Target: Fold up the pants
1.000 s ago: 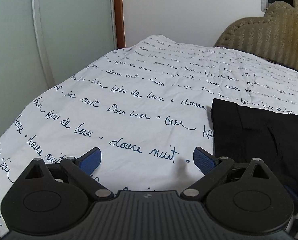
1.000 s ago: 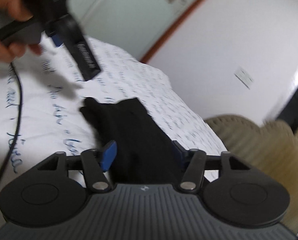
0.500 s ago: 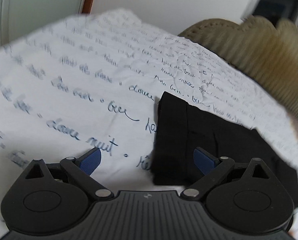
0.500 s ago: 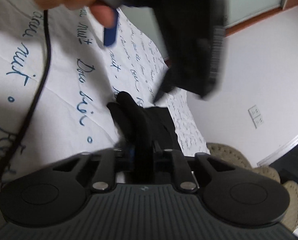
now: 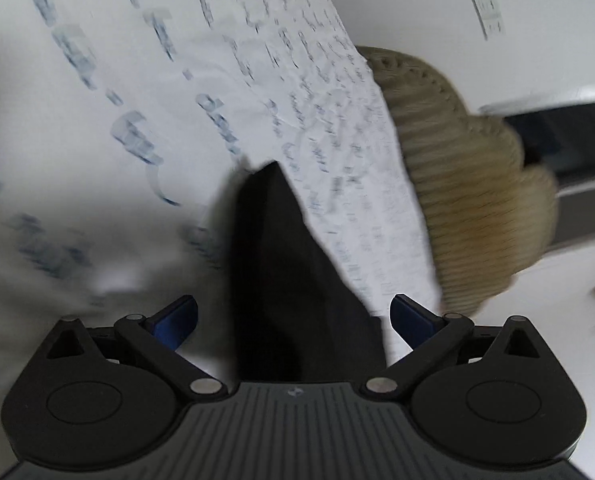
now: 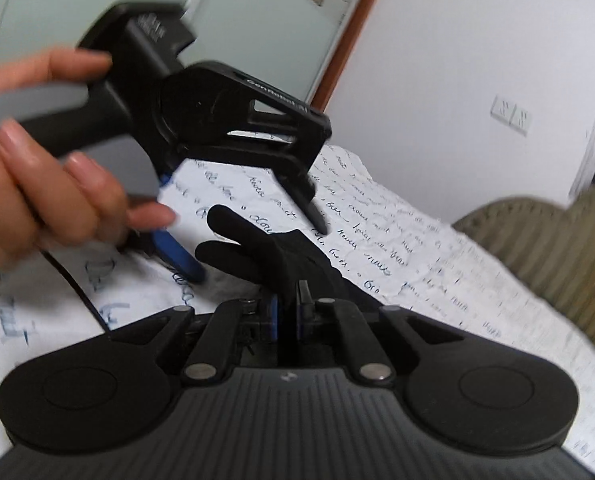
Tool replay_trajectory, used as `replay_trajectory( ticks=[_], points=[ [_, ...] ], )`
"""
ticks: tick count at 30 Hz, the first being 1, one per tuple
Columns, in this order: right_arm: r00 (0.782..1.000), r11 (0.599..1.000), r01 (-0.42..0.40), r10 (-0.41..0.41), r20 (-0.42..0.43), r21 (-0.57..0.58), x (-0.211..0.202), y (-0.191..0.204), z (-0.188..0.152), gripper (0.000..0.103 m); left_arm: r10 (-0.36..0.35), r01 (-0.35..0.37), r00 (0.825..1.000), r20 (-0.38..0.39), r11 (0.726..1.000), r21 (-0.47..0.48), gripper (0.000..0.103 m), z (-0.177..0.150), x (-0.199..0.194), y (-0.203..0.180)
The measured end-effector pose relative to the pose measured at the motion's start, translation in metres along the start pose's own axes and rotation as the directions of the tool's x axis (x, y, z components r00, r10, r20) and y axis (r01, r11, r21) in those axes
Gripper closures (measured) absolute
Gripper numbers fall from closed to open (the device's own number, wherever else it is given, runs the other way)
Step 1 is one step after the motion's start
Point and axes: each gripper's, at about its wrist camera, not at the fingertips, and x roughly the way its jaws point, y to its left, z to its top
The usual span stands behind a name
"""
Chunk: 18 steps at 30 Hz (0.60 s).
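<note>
Right up close, the right gripper (image 6: 287, 316) has its fingers squeezed tight on one end of the black pants (image 6: 281, 256); they have just been closing on it. The pants lie on the bed (image 6: 417, 248), stretching away from those fingers toward the far corner. The left gripper (image 5: 293, 314) has its fingers wide, with the pants between them but not pinched yet. It sits at the other end. Farther back is a tan headboard (image 5: 469, 184).
</note>
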Motion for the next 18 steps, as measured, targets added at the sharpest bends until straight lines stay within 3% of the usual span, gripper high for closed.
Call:
replay_trajectory(
  ticks=[3,5,6,7,8,9,10,13,15,18],
  points=[
    [1.0,0.999,-0.011,0.011,0.001,0.035,-0.004,-0.005,-0.001,0.096,-0.043,0.043,0.998,-0.039,0.999,-0.021,0.001,0.001,0.02,-0.003],
    [1.0,0.999,-0.011,0.011,0.002,0.038,-0.006,-0.006,-0.002,0.096,-0.007,0.008,0.999,-0.042,0.999,0.037,0.006,-0.002,0.026,-0.013],
    [1.0,0.999,-0.015,0.015,0.0,0.04,-0.007,-0.007,-0.003,0.096,0.02,-0.018,0.999,-0.031,0.997,0.073,0.019,-0.003,0.027,-0.018],
    [1.0,0.999,-0.016,0.016,0.0,0.042,-0.007,-0.008,-0.004,0.096,0.051,-0.049,0.999,-0.017,0.993,0.104,0.039,-0.004,0.027,-0.023],
    [1.0,0.999,-0.016,0.016,0.0,0.047,-0.008,-0.009,-0.005,0.096,0.086,-0.084,0.996,-0.005,0.988,0.127,0.049,-0.005,0.027,-0.026],
    [1.0,0.998,-0.017,0.017,-0.004,0.057,-0.009,-0.011,-0.006,0.095,0.119,-0.119,0.993,0.007,0.982,0.146,0.068,-0.005,0.027,-0.028],
    [1.0,0.997,-0.026,0.027,-0.009,0.069,-0.01,-0.013,-0.007,0.095,0.142,-0.142,0.99,0.015,0.977,0.161,0.076,-0.004,0.028,-0.029],
    [0.996,0.99,-0.084,0.084,0.005,0.113,-0.019,-0.028,-0.008,0.086,0.151,-0.153,0.988,0.025,0.974,0.165,0.083,-0.003,0.027,-0.026],
    [0.992,0.981,-0.126,0.124,0.024,0.149,-0.033,-0.04,-0.011,0.086,0.155,-0.161,0.987,0.046,0.967,0.195,0.084,-0.006,0.025,-0.029],
    [0.994,0.966,-0.108,0.1,0.044,0.235,-0.052,-0.073,-0.019,0.086,0.176,-0.196,0.98,0.092,0.938,0.287,0.084,-0.016,0.02,-0.042]
  ],
)
